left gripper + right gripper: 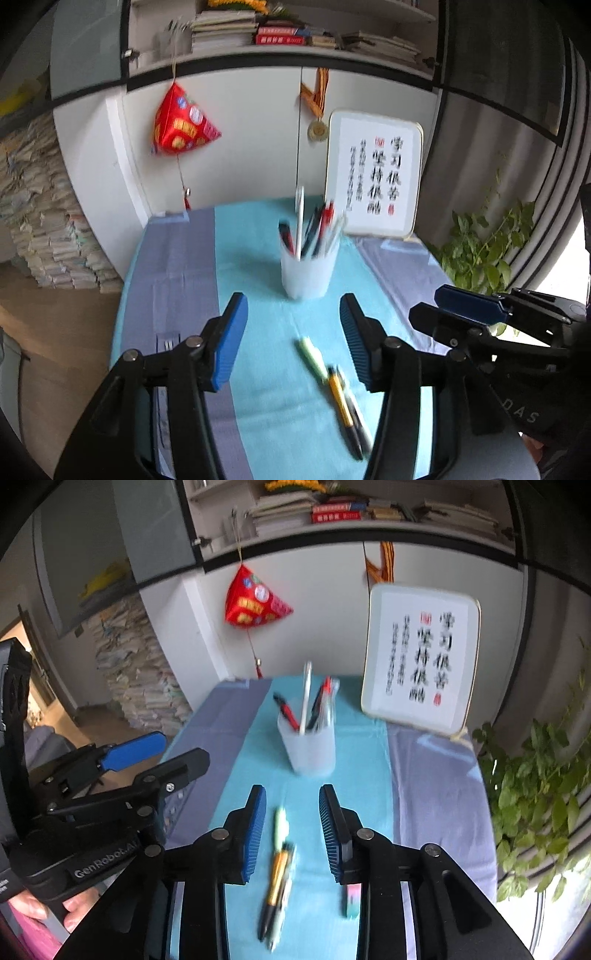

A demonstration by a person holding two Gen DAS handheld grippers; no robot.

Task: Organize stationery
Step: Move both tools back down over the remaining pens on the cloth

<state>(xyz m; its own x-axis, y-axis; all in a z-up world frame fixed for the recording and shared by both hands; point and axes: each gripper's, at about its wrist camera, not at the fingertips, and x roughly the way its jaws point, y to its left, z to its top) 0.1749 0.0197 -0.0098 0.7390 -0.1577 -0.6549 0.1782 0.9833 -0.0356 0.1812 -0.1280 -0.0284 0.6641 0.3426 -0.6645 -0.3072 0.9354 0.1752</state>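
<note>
A translucent white pen cup [308, 273] [312, 749] holding several pens stands mid-table on the teal cloth. Nearer me lie a green pen [309, 354] [281, 821], a yellow-and-black pen [338, 397] [277, 875] and another pen close beside it. A pink-and-green eraser [352, 901] lies to their right. My left gripper [291, 332] hovers open over the cloth, nothing between its blue pads. My right gripper [293, 823] is open above the loose pens, its pads apart from them. Each gripper shows in the other's view: right [461, 310], left [147, 753].
A framed calligraphy board [375, 177] [421, 661] leans on the wall behind the cup. A leafy plant [480, 251] [535, 794] stands off the table's right edge. A red ornament [181, 125] hangs on the cabinet. Stacked papers [44, 229] rise at the left.
</note>
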